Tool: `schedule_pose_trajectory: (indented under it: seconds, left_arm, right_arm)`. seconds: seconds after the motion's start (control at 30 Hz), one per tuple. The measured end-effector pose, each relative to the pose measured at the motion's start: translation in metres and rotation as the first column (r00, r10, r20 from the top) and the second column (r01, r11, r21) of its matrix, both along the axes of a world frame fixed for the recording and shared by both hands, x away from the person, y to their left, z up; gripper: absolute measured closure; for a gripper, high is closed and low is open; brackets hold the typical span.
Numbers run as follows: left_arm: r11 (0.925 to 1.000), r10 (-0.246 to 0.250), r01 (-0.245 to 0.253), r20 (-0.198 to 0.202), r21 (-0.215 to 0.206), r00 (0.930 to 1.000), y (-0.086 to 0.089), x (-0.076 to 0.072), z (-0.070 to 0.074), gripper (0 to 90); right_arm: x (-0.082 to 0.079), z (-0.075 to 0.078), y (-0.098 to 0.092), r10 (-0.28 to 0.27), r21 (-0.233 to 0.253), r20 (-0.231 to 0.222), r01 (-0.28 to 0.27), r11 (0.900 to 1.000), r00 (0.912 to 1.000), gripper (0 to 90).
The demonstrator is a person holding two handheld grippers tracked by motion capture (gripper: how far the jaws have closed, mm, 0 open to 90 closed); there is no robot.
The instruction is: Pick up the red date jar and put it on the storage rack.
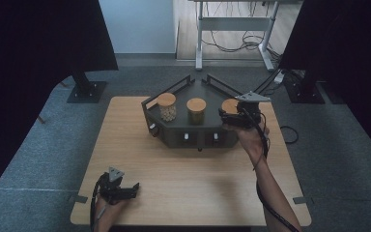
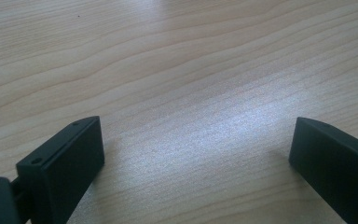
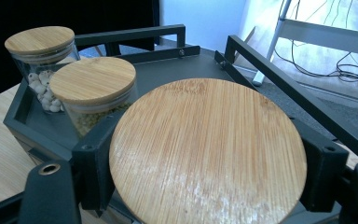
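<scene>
Front half of the wooden table [image 1: 193, 183]: bare, open passage. Rear: dark tray [image 1: 174, 133], its raised rails [image 3: 135, 33] barring sideways entry. Three lidded jars [image 1: 196, 110] stand close inside, narrow gaps between; approach from above is free.

Black claws [image 1: 231, 117], grey three-cornered plates, trailing black cables.

Right gripper [image 3: 207, 172] jaws stand either side of round bamboo lid [image 3: 208, 154], touching its edges. Beyond left jaw: jar of greenish grains [image 3: 93, 100], then jar of pale round pieces [image 3: 41, 60], both lidded, in dark tray [image 3: 168, 70]. Counter [image 3: 0, 154] left of jaws.
</scene>
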State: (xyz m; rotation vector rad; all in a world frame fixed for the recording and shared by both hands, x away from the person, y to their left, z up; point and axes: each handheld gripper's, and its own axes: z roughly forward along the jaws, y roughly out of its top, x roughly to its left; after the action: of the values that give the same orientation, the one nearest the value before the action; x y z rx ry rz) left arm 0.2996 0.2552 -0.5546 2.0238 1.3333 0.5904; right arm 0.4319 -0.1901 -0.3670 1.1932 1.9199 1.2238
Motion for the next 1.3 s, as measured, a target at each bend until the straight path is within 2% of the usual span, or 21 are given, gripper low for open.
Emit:
schedule_pose_trajectory:
  seconds: [0.93, 1.3]
  left_arm:
    - [1.0000, -0.004, 0.004, -0.002, 0.000, 1.0000, 0.000, 0.000, 0.000, 2.8]
    - [1.0000, -0.006, 0.006, -0.002, 0.000, 1.0000, 0.001, 0.000, 0.000, 2.8]
  right_arm:
    - [0.026, 0.002, 0.007, -0.019, -0.029, 0.012, 0.019, 0.999, 0.9998, 22.8]
    - [0.036, -0.002, 0.006, -0.032, -0.035, 0.012, 0.033, 0.999, 0.9994, 22.8]
